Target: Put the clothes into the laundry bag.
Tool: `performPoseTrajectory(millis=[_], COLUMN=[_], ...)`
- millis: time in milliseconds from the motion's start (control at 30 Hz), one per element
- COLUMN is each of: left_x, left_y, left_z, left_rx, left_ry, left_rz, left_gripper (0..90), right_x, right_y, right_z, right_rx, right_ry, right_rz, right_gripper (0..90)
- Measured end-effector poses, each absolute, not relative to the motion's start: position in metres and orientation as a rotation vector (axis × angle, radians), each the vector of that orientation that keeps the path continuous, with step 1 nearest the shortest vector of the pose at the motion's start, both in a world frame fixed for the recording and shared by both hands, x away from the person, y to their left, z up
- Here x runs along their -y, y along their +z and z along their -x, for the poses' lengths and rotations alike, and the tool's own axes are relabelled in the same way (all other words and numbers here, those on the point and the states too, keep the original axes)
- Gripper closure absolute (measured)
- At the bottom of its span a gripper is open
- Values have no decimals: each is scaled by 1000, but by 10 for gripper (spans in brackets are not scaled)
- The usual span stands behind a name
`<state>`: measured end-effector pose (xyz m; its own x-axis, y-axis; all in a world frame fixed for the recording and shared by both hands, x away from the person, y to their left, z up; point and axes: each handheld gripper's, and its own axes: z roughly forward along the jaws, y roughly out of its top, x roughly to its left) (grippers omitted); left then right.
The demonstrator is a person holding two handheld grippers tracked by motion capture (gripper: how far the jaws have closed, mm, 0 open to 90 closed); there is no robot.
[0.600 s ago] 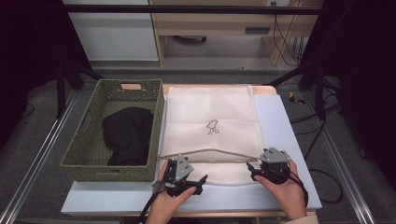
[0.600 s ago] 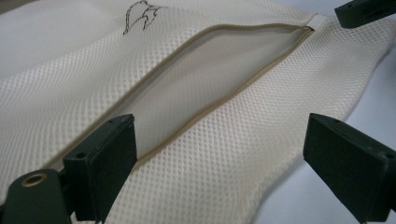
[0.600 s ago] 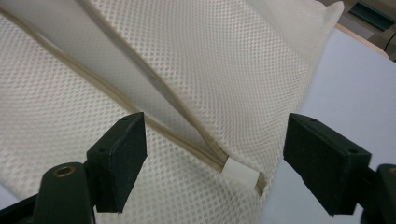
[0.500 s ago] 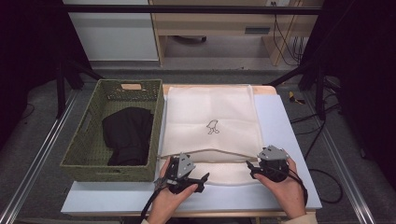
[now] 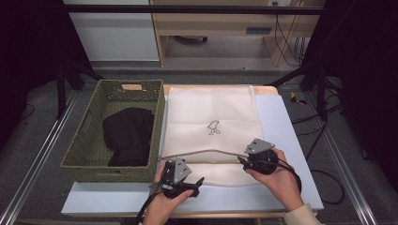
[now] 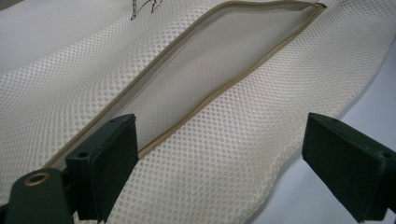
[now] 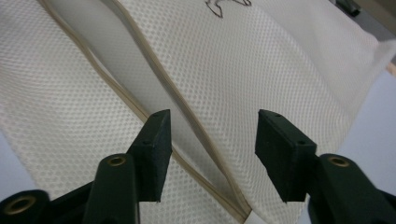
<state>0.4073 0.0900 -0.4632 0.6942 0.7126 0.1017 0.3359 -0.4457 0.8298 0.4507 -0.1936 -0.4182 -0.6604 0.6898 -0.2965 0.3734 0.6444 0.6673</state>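
Observation:
A white mesh bag (image 5: 211, 112) lies flat on the table with a small dark drawing (image 5: 214, 126) on it. Its tan-edged zip opening (image 5: 206, 153) gapes across the near end. My left gripper (image 5: 187, 178) hovers at the bag's near left corner. In the left gripper view its jaws (image 6: 224, 126) stand wide and open, one by the zip edge (image 6: 210, 70), the other over the bare table. My right gripper (image 5: 244, 161) is at the near right end of the opening. It is open, and the zip edge (image 7: 187, 121) runs between its jaws (image 7: 215, 119), untouched.
A green wicker basket (image 5: 80, 154) stands left of the bag and holds a black garment (image 5: 129, 136). The pale blue table top (image 5: 281, 122) shows bare to the right of the bag and along the near edge. Metal rails run along both sides of the table.
My right gripper has moved a little left and forward, to the right end of the zip opening. The left gripper has barely shifted.

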Motion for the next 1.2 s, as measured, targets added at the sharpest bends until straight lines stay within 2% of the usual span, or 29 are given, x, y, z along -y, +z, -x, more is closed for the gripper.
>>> performPoseTrajectory(millis=[233,467,700,733,767,900,1033,1067,1133,1167,1200], left_x=[-88,-93,-93,-92,-92,-91,-90,-90,-89,-89,-87], left_y=[-464,-466,-468,-469,-469,-469,-470,-470,-471,-471,-472], left_z=[-408,-412,-413,-413,-413,-411,-412,-412,-411,-412,-410], left_rx=[-796,-835,-838,-837,-837,-829,-814,-821,-815,-809,-814], left_ry=[551,548,537,532,532,540,561,554,554,566,525], left_rz=[-2066,-2059,-2070,-2080,-2080,-2073,-2083,-2082,-2086,-2091,-2093], left_gripper=[138,205,261,261,261,261,264,264,291,307,317], right_x=[171,142,117,113,111,107,103,103,100,99,98], right_y=[-397,-402,-416,-420,-422,-425,-423,-423,-423,-422,-420], right_z=[-462,-474,-487,-490,-491,-493,-497,-497,-498,-500,-501], right_rx=[-2402,-2469,-2503,-2520,-2517,-2498,-2507,-2507,-2524,-2535,-2537], right_ry=[749,759,724,709,702,689,709,709,700,706,713], right_rz=[-689,-598,-543,-538,-544,-566,-563,-563,-566,-575,-574], right_gripper=[548,563,442,376,352,337,562,562,686,776,816])
